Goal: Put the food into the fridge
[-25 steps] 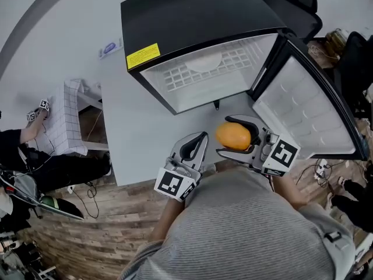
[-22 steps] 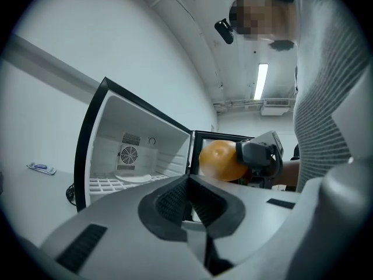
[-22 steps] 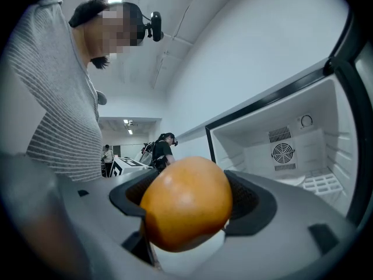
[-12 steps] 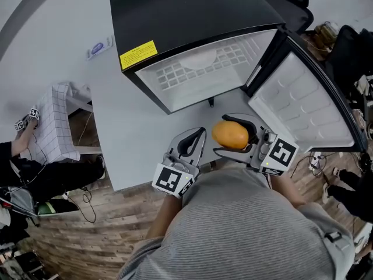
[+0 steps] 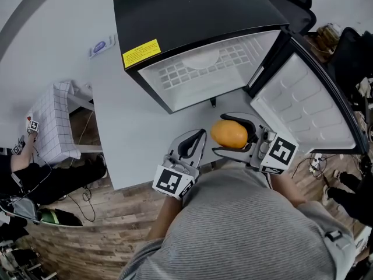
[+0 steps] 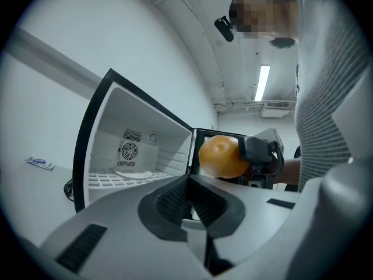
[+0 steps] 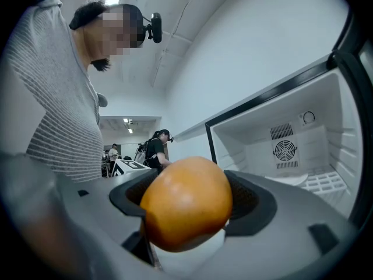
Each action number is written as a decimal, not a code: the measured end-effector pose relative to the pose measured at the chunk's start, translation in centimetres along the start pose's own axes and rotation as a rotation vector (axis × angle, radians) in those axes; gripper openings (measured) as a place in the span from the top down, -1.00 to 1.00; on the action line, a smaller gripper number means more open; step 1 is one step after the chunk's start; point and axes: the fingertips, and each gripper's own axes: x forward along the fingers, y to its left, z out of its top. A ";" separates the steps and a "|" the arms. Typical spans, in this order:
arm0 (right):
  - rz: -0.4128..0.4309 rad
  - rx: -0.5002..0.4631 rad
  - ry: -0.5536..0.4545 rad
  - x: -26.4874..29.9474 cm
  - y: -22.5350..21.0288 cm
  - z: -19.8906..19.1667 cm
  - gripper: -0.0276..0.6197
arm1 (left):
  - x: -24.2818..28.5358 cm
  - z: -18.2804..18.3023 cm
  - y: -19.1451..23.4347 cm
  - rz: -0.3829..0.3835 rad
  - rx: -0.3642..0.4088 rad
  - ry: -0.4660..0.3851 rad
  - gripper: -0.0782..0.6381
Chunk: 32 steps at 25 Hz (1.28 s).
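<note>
While the fridge (image 5: 192,16) stands open ahead of me, almost nothing has moved in the last second
My right gripper (image 5: 220,135) stays clamped on the orange (image 5: 230,134), held in front of the opening and not yet inside; only my head view drifted a little. My left gripper (image 5: 203,134) sits beside it, jaws together on nothing. I judge the reach onto the wire shelf (image 5: 198,69) still remains

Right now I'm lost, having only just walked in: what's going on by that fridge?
A person holds a gripper in each hand. The right gripper is shut on an orange fruit, held in front of the open fridge on the white table, not yet inside. The left gripper is shut and empty beside it.
</note>
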 end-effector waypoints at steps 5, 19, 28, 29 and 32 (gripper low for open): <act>-0.010 0.023 0.001 0.3 -0.8 -0.2 -0.19 | -0.1 -0.5 0.2 -0.003 -0.010 0.005 0.75; -0.064 0.007 0.041 4.3 -7.5 -0.1 -0.19 | -0.5 -1.9 1.1 -0.022 -0.058 0.003 0.75; -0.148 -0.086 0.116 6.6 -14.2 -0.2 -0.19 | 1.1 -2.9 1.6 -0.011 -0.070 0.002 0.75; -0.162 -0.094 0.124 6.8 -15.0 -0.2 -0.19 | 1.4 -2.8 1.7 -0.010 -0.074 -0.003 0.75; -0.208 -0.103 0.139 7.5 -17.5 -0.5 -0.19 | 2.0 -2.7 1.4 -0.020 -0.085 -0.008 0.75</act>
